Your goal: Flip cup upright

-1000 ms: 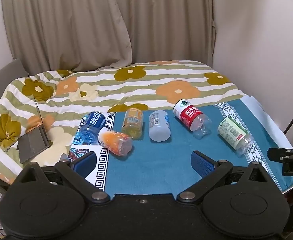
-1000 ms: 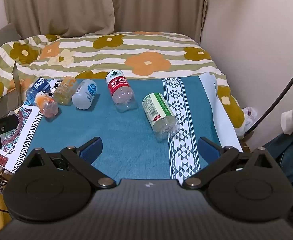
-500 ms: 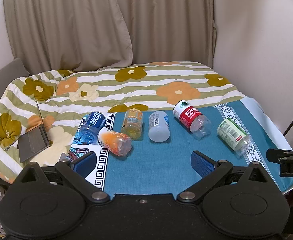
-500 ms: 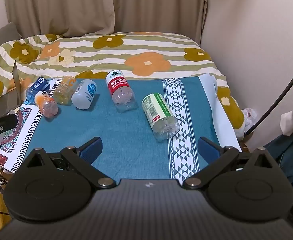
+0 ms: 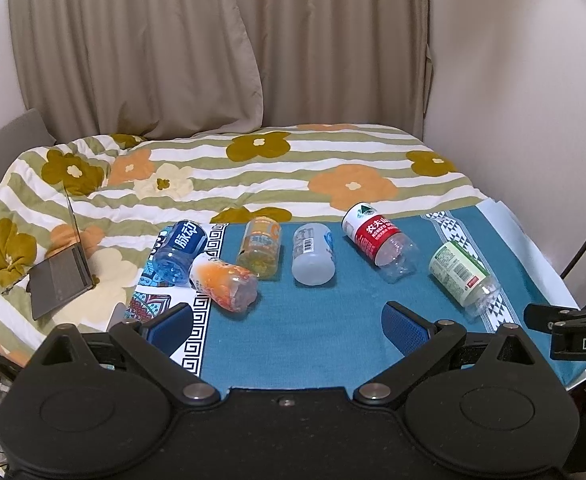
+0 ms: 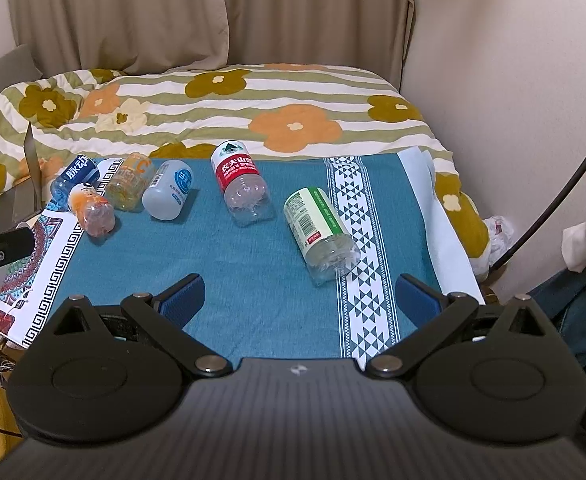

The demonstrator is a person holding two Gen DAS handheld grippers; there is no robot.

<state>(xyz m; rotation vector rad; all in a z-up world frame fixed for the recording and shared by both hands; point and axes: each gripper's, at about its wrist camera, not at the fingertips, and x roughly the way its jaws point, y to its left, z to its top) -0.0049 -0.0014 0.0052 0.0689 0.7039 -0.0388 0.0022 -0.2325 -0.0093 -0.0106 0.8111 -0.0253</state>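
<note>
Looking forward from the left wrist, the left gripper hangs over the near edge of the teal cloth with its blue-padded fingers spread wide and nothing between them. Six cut-bottle cups lie on their sides in a loose row across the cloth: a blue-label cup, an orange cup touching it, a yellow cup, a white cup, a red-label cup and a green-label cup at the far right. From the right wrist, the right gripper likewise stands wide apart and empty, low over the cloth, with the green-label cup lying tilted just ahead of it, the red-label cup further back, and the floral bedspread beyond.
</note>
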